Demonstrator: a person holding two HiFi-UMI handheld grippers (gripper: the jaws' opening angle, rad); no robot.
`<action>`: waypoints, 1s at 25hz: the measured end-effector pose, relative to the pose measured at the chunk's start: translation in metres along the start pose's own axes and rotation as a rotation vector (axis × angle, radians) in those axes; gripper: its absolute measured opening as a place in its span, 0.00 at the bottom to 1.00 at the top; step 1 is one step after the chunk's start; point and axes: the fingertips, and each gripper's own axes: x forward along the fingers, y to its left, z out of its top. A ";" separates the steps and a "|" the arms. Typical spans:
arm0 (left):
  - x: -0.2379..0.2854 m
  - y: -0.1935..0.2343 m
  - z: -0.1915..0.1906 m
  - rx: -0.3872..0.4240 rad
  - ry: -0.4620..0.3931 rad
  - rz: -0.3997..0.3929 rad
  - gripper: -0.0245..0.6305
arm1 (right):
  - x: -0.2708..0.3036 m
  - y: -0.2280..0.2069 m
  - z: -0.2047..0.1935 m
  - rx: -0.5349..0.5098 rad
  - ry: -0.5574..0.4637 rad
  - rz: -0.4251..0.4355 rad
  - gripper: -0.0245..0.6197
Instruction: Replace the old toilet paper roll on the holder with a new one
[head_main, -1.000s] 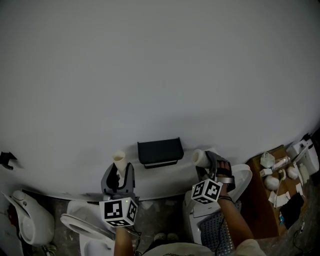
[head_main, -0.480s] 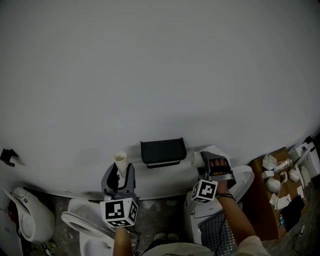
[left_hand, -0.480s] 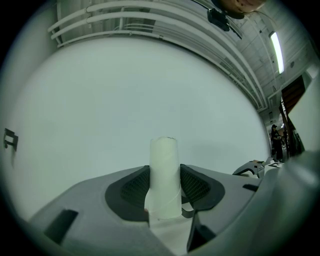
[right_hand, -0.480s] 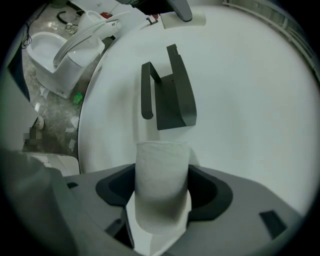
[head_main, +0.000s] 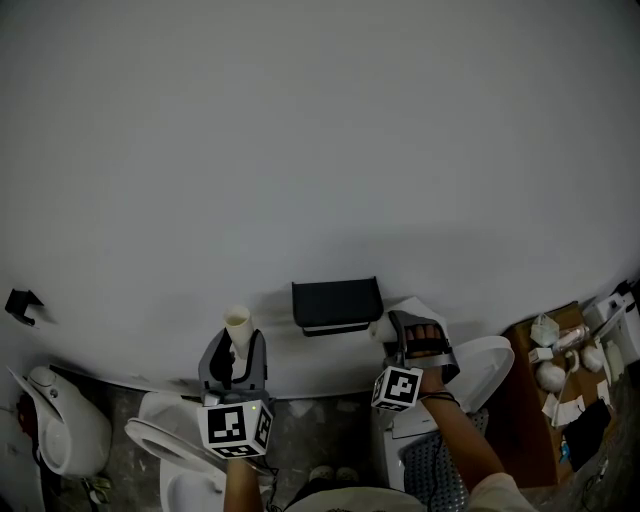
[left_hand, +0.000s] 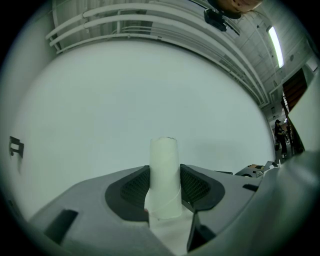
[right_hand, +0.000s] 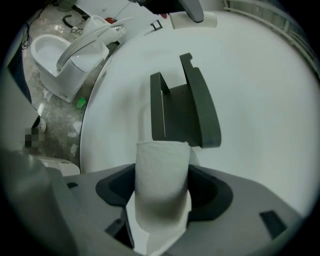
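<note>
Bathroom mock-up, industrial hall: several toilets on bare floor, black holder on plain white wall, strip light under corrugated roof.

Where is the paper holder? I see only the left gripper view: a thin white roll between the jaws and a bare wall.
Observer: In the head view the holder is on the wall, to the right of the left gripper and its thin roll.
Operator: Is any roll on it?
Observer: No; the right gripper view shows it without a roll.
Operator: What does the right gripper hold?
Observer: The right gripper is shut on a thicker roll, close to the holder.
</note>
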 end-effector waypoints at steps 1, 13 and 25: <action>-0.003 0.004 -0.001 0.000 0.002 0.009 0.33 | 0.001 0.001 0.003 -0.003 -0.001 -0.002 0.50; -0.039 0.045 -0.008 0.027 0.033 0.110 0.33 | 0.009 0.014 0.044 0.014 -0.019 -0.039 0.50; -0.069 0.074 -0.014 0.035 0.053 0.193 0.33 | 0.011 0.014 0.093 -0.071 -0.082 -0.147 0.50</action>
